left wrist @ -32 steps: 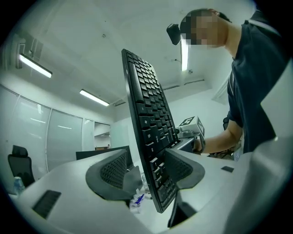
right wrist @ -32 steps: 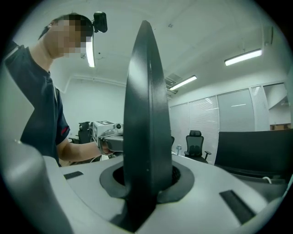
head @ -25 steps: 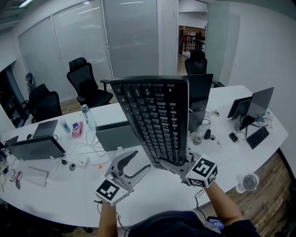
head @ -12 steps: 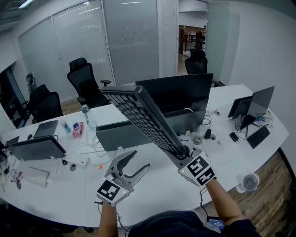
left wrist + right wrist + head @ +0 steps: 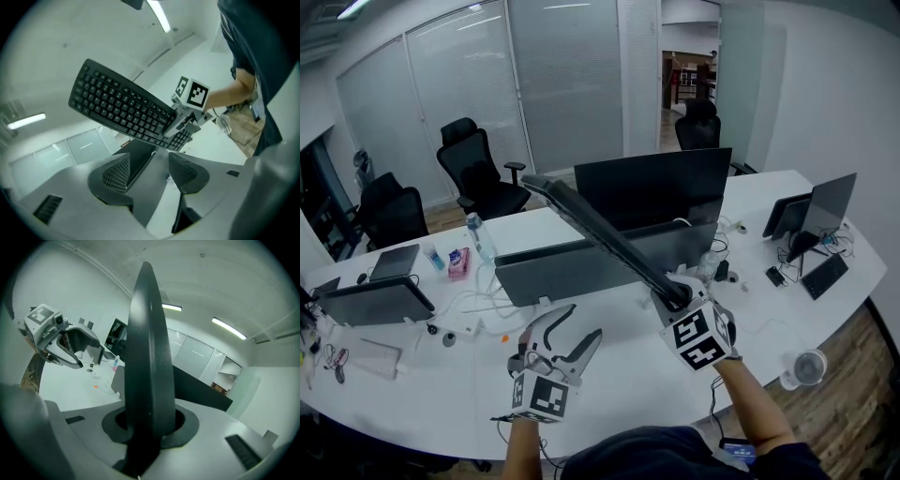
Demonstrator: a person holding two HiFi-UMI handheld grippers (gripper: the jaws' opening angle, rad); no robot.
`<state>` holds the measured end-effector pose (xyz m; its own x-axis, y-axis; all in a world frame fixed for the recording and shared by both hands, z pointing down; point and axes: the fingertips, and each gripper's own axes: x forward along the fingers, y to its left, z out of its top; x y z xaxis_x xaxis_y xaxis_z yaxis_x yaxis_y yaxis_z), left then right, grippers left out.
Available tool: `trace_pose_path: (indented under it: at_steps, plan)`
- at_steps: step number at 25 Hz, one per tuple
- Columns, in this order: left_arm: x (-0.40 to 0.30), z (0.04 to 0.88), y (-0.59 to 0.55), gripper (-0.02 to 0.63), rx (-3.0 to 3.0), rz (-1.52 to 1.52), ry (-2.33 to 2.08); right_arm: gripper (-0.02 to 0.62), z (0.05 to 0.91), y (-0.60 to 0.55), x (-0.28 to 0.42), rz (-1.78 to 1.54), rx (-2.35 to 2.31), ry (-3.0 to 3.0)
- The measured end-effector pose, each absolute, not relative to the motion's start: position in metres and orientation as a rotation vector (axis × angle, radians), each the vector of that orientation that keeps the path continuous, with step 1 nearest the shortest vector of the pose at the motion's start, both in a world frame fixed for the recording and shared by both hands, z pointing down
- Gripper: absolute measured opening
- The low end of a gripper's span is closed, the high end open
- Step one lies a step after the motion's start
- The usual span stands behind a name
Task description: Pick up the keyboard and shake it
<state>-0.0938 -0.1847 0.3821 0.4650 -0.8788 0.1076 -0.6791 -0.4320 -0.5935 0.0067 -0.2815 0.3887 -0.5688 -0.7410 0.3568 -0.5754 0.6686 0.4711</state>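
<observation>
A black keyboard (image 5: 605, 234) hangs in the air above the white desk (image 5: 441, 394), turned edge-on to the head view and slanting up to the left. My right gripper (image 5: 672, 296) is shut on its near right end. In the right gripper view the keyboard (image 5: 147, 357) rises as a thin dark blade from between the pads of the right gripper (image 5: 150, 427). My left gripper (image 5: 572, 330) floats lower left of it, open and empty. The left gripper view looks up past the left gripper (image 5: 149, 171) at the key face of the keyboard (image 5: 122, 110).
A dark monitor (image 5: 652, 192) and grey divider panels (image 5: 553, 272) stand behind the keyboard. A water bottle (image 5: 478, 234) and small items lie at the left, laptops (image 5: 825, 211) at the right, a small white fan (image 5: 806, 367) near the front edge. Office chairs (image 5: 478, 169) stand beyond.
The keyboard has rolled from showing its keys to me to edge-on, with the right gripper turning and shifting slightly right. The left gripper has rolled a little in place, still open.
</observation>
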Motion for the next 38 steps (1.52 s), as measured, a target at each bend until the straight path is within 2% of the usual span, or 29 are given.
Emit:
trace_pose_path:
  at_steps: [7,22,38]
  plan:
    - [-0.086,0.383,-0.185,0.261,-2.116,-0.690,1.277,0.092,0.394,-0.293,0.019,-0.501,1.061,-2.193]
    - [-0.085,0.380,-0.185,0.261,-2.021,-0.716,1.308,0.092,0.396,-0.304,0.034,-0.706,1.081,-1.928]
    - [-0.079,0.367,-0.176,0.261,-1.846,-0.795,1.289,0.092,0.426,-0.307,0.038,-0.760,0.986,-1.754]
